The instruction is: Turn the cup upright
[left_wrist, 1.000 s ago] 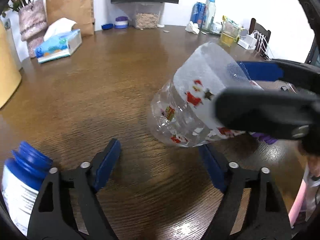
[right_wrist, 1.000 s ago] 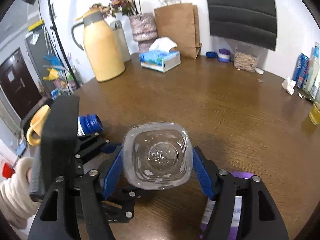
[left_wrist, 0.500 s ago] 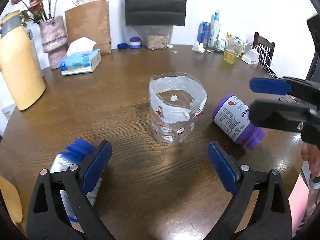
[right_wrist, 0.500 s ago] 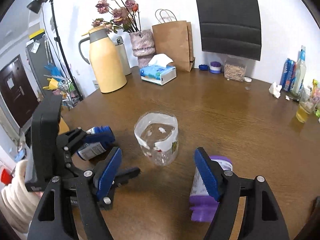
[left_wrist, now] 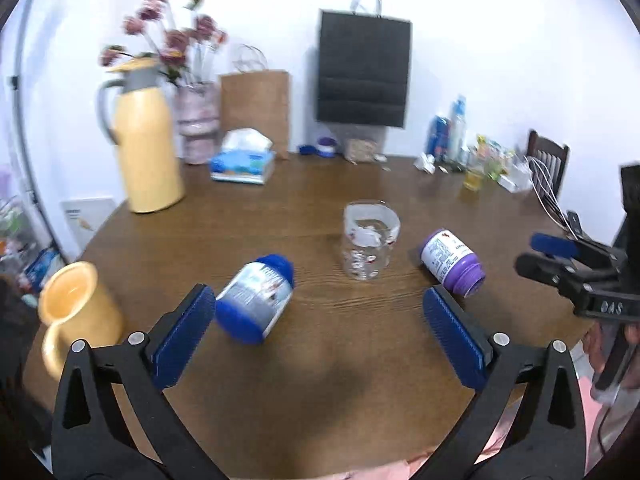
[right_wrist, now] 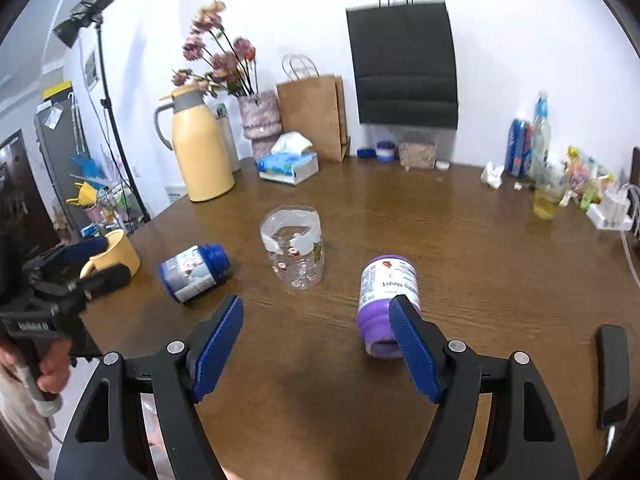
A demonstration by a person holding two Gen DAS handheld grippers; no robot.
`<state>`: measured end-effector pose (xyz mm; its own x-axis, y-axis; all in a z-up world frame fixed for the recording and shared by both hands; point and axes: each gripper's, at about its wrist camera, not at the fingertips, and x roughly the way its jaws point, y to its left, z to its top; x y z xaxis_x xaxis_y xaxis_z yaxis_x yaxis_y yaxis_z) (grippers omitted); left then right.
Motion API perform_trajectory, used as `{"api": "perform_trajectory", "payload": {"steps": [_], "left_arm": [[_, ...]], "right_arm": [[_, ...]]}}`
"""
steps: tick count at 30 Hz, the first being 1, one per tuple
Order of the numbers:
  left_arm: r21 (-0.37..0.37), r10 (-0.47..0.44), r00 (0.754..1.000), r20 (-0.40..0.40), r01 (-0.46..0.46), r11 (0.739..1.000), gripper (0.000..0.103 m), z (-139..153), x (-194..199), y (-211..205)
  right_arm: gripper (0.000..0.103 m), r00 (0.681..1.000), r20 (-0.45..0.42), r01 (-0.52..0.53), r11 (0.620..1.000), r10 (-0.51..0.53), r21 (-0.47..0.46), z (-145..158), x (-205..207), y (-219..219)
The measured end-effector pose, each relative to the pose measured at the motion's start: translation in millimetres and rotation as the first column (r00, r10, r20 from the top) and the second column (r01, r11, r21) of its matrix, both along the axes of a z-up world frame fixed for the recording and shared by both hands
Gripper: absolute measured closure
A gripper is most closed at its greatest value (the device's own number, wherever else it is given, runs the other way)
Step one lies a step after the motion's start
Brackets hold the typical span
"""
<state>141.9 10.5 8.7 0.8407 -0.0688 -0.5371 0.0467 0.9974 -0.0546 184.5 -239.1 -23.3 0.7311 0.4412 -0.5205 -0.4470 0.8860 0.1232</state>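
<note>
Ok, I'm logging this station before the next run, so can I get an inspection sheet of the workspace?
Surface: brown wooden table, no spills seen.
Job's things: clear cup upright, mouth up, standing free.
Clutter: blue-capped bottle and purple bottle lying on their sides; yellow mug; tissue box; yellow jug; black phone.
Grippers: left gripper and right gripper open, holding nothing.
Cables: white cables at the far right edge.
Surroundings: paper bags, flower vase, light stand.
</note>
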Motion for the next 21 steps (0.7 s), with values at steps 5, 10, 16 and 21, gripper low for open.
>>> {"api": "perform_trajectory", "payload": {"steps": [5,10,16,21], "left_arm": [[0.053,0.122,0.981,0.151,-0.132,0.99,0.0,-2,-63,-2],[0.048,0.167,0.95,0.263,-0.186,0.981,0.0,-37,-132,-18],[0.087,0.122,0.962,0.246,-0.147,0.985,0.0,-40,-133,-24],[0.08,0.121,0.956,0.268,-0.147,0.986,0.0,-38,-144,-29]], "right_arm": [[0.017,0.995,0.086,0.045,0.999,-0.043,-0.022,-11,-61,-3],[0.017,0.975,0.196,0.104,0.995,-0.102,0.005,-34,-140,-3],[0.017,0.982,0.176,0.059,0.997,-0.067,0.054,-45,-154,5],[0.017,0.974,0.2,0.096,0.992,-0.11,0.077,-44,-158,1]]}}
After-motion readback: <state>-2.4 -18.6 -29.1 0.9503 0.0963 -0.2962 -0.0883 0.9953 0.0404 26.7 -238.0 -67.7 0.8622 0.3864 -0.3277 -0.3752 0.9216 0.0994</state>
